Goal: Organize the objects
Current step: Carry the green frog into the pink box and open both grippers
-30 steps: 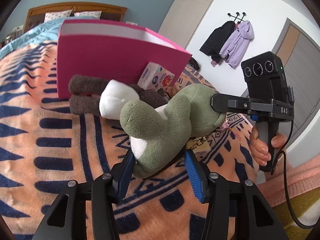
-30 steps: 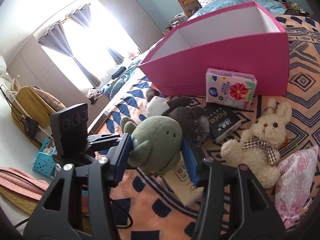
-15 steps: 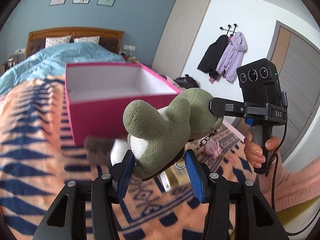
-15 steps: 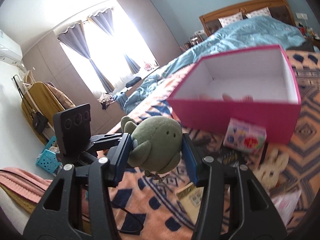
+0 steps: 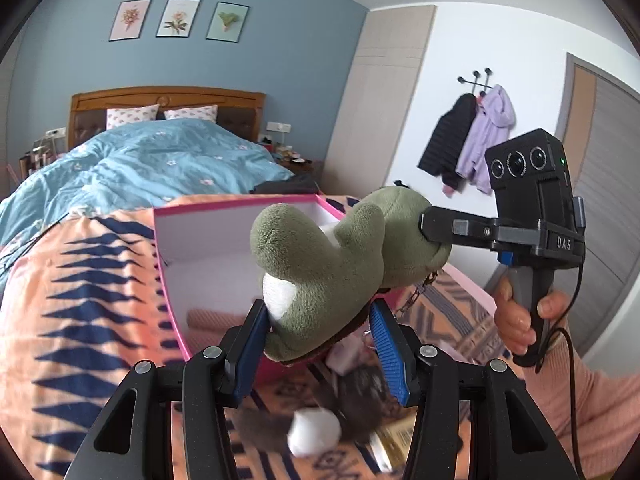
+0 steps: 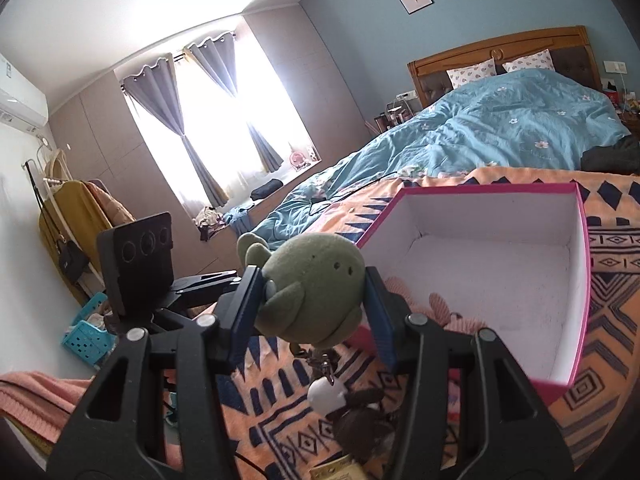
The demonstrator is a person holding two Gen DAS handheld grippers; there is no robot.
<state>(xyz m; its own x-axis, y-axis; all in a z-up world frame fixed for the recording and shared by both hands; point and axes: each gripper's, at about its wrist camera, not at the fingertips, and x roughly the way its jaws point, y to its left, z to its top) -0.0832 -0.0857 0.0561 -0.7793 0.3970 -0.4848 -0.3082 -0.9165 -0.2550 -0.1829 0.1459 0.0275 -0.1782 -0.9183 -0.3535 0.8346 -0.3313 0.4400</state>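
A green plush toy point(image 5: 332, 272) hangs in the air, held at both ends. My left gripper point(image 5: 320, 344) is shut on its lower body. My right gripper point(image 6: 316, 300) is shut on its round head point(image 6: 312, 284); in the left wrist view that gripper point(image 5: 436, 232) comes in from the right, in a person's hand point(image 5: 516, 316). Behind and below the toy stands an open pink box point(image 5: 168, 240) with a white inside point(image 6: 492, 264). A pink item point(image 6: 440, 302) lies on the box floor near its front wall. A small metal chain point(image 6: 324, 360) dangles under the head.
A brown and white plush point(image 5: 320, 428) and a small yellowish carton point(image 5: 394, 442) lie blurred on the orange patterned blanket point(image 5: 80, 320) below. Behind the box is a blue duvet point(image 6: 500, 136) and a wooden headboard point(image 5: 160, 98). A teal basket point(image 6: 86, 334) is on the floor.
Both grippers have lifted the green plush off the blanket, up to the height of the box's rim. The other toys have dropped low in view and the box's inside now shows.
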